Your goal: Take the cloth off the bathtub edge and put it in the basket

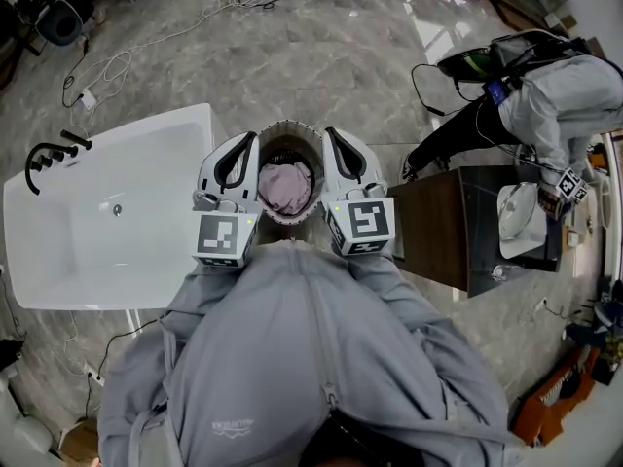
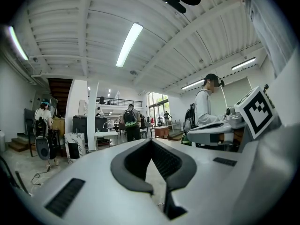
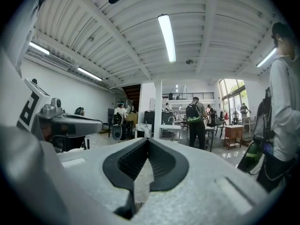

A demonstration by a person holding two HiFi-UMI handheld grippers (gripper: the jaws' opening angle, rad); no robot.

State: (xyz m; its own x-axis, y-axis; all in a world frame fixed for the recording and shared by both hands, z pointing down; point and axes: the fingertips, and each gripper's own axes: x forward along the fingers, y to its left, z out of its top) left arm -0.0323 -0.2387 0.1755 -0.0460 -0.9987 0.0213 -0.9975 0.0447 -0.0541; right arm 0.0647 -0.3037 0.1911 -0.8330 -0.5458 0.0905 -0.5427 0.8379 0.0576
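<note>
The pink cloth (image 1: 286,187) lies bunched inside the basket (image 1: 289,129), on the floor near the bathtub (image 1: 146,132). The left gripper (image 1: 247,141) and right gripper (image 1: 331,137) are closed and empty, hiding the basket's sides.

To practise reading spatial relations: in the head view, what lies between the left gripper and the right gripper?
In the head view, the basket, with the pink cloth inside it, shows between the left gripper and the right gripper.

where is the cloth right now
Head view, centre: the pink cloth lies inside the round basket, just right of the white bathtub.
</note>
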